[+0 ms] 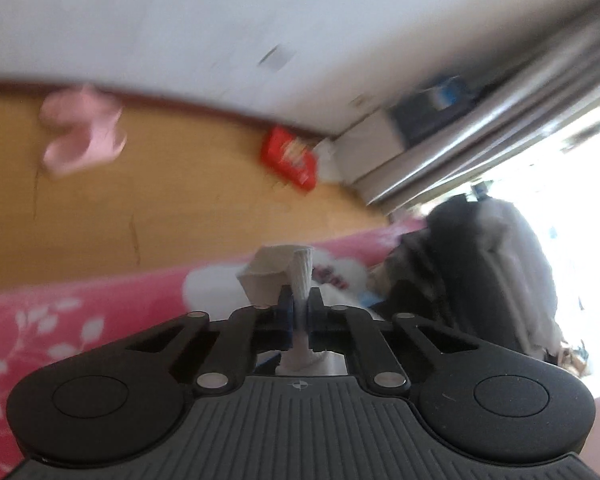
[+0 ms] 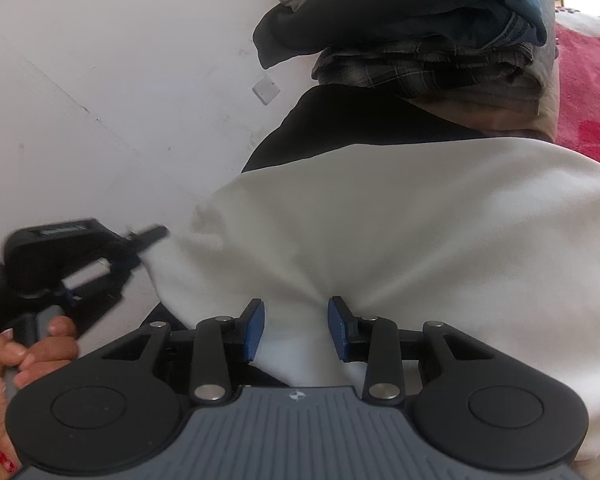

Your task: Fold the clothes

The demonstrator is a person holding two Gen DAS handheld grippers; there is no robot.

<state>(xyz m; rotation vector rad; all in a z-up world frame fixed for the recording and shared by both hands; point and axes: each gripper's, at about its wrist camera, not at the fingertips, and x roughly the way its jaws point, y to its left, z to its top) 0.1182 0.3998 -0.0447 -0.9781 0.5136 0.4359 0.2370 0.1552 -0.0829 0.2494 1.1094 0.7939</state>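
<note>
A white garment [image 2: 400, 220] with a black part [image 2: 340, 128] is spread in front of my right gripper [image 2: 296, 328]. The right jaws are open, and a fold of the white cloth bunches between the blue pads [image 2: 256, 332]. My left gripper [image 1: 299, 312] is shut on a strip of the same white garment [image 1: 302, 276], held up above the pink blanket. In the right wrist view the left gripper [image 2: 148, 236] grips the garment's left edge, with the person's hand [image 2: 40, 348] on its handle.
A pile of dark and plaid clothes [image 2: 420, 40] lies beyond the white garment, and also shows in the left wrist view [image 1: 460, 272]. A pink flowered blanket [image 1: 60, 320] covers the bed. On the wooden floor [image 1: 140, 200] lie a pink cloth [image 1: 84, 132] and a red packet [image 1: 290, 158].
</note>
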